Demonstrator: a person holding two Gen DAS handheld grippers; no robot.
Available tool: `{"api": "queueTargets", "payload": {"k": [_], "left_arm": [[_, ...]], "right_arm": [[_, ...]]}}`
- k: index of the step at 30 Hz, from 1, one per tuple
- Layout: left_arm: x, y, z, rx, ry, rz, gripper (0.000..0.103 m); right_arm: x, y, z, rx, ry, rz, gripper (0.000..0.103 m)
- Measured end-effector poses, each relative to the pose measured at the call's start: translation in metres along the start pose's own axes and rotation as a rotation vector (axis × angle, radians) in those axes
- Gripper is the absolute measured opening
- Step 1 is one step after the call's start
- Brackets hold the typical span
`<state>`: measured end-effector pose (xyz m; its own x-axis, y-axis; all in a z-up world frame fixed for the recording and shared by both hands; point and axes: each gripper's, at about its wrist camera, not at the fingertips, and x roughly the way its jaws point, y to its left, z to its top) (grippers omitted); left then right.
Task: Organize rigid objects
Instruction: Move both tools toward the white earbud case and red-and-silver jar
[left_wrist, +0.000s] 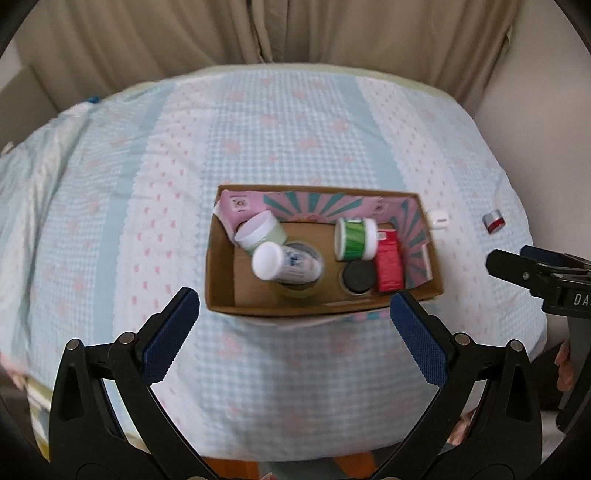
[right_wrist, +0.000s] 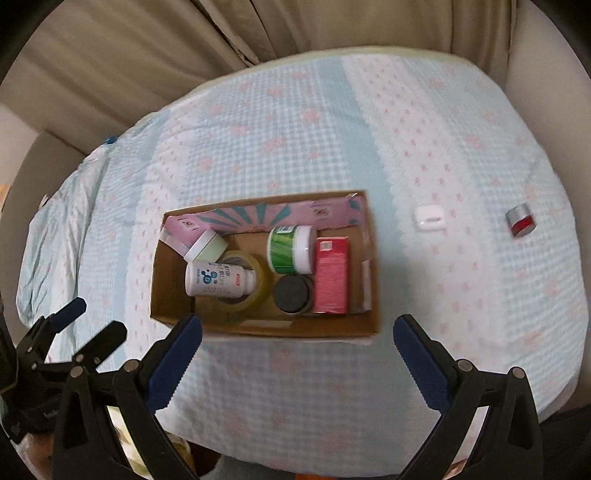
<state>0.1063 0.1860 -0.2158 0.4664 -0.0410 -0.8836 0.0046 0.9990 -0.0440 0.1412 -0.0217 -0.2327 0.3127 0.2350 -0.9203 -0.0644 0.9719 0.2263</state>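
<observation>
A cardboard box (left_wrist: 219, 273) (right_wrist: 173, 280) sits mid-bed. It holds a white bottle (left_wrist: 284, 264) (right_wrist: 218, 280) lying on a tape roll (right_wrist: 258, 280), a pale green jar (left_wrist: 260, 230) (right_wrist: 207, 245), a green jar (left_wrist: 356, 239) (right_wrist: 290, 249), a black-lidded jar (left_wrist: 357, 277) (right_wrist: 291, 293) and a red carton (left_wrist: 388, 264) (right_wrist: 331, 275). A small white case (left_wrist: 437, 218) (right_wrist: 428, 218) and a red-and-silver piece (left_wrist: 494, 222) (right_wrist: 520, 223) lie on the bed right of the box. My left gripper (left_wrist: 293, 304) and right gripper (right_wrist: 297, 334) are open and empty, both just in front of the box.
The bed wears a light blue checked cover (left_wrist: 295, 140) (right_wrist: 295, 140) with pink flowers. Beige curtains (left_wrist: 295, 29) hang behind it. The right gripper shows at the right edge of the left wrist view (left_wrist: 535, 273); the left gripper shows at the lower left of the right wrist view (right_wrist: 85, 321).
</observation>
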Motion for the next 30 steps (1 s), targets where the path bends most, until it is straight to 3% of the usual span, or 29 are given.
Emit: {"api": "queueTargets", "payload": {"k": [3,10,16,24,30], "left_arm": [[-0.021,-0.037,-0.008,-0.028,-0.012,0.051,0.103],[-0.052,-0.126,-0.012,-0.095,-0.068,0.071,0.103],[-0.063,-0.197,-0.005,-0.069,-0.150,0.068,0.103],[-0.012,-0.282,0.018,0.014,-0.144,0.015,0.103],[0.045,-0.308,0.027,-0.009,-0.082,-0.010,0.103]], "right_arm": [[-0.024,-0.028,-0.003,-0.048,-0.020,0.011,0.103],[-0.064,-0.123,-0.011,-0.098,-0.021,-0.061,0.103],[-0.110,-0.188,-0.010,-0.103,-0.133,-0.144,0.103],[-0.111,-0.254,0.003,-0.029,-0.191,-0.182,0.103],[-0.091,-0.278,0.015,-0.037,-0.186,-0.178,0.103]]}}
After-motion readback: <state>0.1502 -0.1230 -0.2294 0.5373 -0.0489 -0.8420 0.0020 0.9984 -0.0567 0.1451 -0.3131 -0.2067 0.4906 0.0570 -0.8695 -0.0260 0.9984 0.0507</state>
